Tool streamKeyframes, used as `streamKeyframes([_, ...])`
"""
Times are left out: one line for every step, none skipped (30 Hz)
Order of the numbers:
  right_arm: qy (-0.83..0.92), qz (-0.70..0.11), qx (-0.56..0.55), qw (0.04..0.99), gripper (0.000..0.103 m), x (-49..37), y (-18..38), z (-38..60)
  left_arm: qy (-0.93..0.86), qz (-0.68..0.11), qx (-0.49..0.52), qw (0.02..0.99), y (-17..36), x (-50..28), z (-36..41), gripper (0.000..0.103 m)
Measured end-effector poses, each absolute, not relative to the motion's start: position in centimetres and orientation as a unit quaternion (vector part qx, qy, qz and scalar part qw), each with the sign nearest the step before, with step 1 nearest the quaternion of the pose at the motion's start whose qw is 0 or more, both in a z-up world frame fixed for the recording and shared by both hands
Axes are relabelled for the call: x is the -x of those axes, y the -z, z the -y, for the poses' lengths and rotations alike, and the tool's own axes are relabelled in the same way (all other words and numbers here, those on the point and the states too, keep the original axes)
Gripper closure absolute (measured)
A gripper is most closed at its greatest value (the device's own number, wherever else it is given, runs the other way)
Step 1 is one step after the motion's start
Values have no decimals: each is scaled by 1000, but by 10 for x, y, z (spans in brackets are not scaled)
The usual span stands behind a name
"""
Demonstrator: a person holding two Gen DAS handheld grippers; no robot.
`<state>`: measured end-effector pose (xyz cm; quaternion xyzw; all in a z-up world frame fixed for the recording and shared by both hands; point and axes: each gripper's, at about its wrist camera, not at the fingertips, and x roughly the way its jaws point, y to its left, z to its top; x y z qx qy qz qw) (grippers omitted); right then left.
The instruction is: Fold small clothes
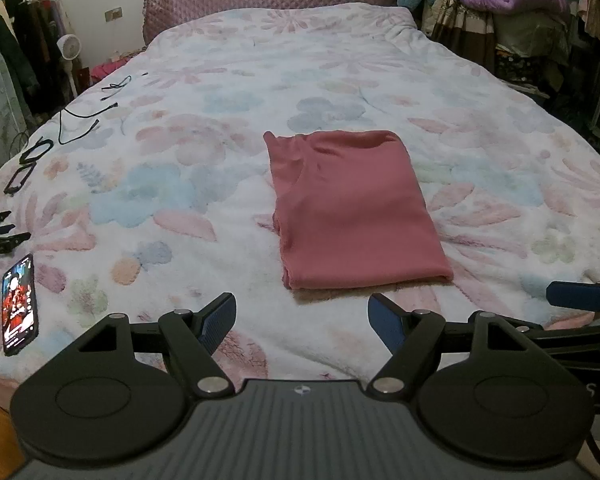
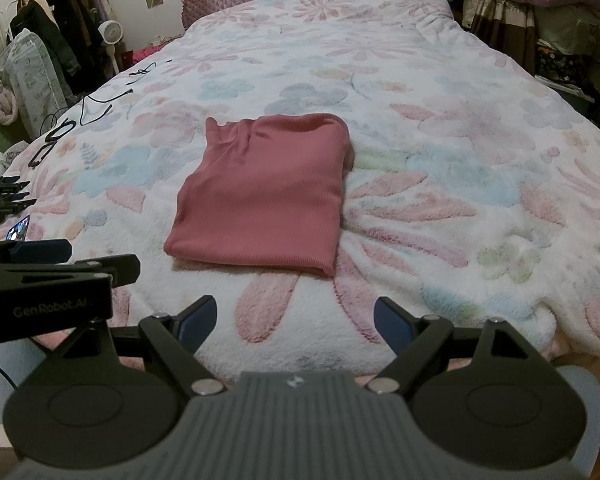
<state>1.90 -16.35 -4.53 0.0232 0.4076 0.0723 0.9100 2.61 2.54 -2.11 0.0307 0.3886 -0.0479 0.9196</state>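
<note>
My left gripper [image 1: 302, 320] is spread wide and empty; my right gripper [image 2: 295, 322] likewise, both held back at the near edge of the bed [image 1: 220, 184]; ahead the pink shirt [image 2: 260, 196] lies flat in a tidy rectangle; folding looks finished, perhaps only stacking remains.

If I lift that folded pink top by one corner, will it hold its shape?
Probably not: the pink top looks like thin ribbed knit, so its layers would likely droop open. It seems light. Pushed, it may bunch against the fluffy blanket.
</note>
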Motion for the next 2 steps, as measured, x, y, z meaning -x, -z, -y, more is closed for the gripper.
streamKeyframes([-72, -407, -23, 910, 21, -19, 45, 163, 48, -389, -31, 919, 21, -26, -25, 15])
streamKeyframes([-72, -407, -23, 910, 21, -19, 45, 163, 47, -389, -32, 919, 21, -25, -25, 14])
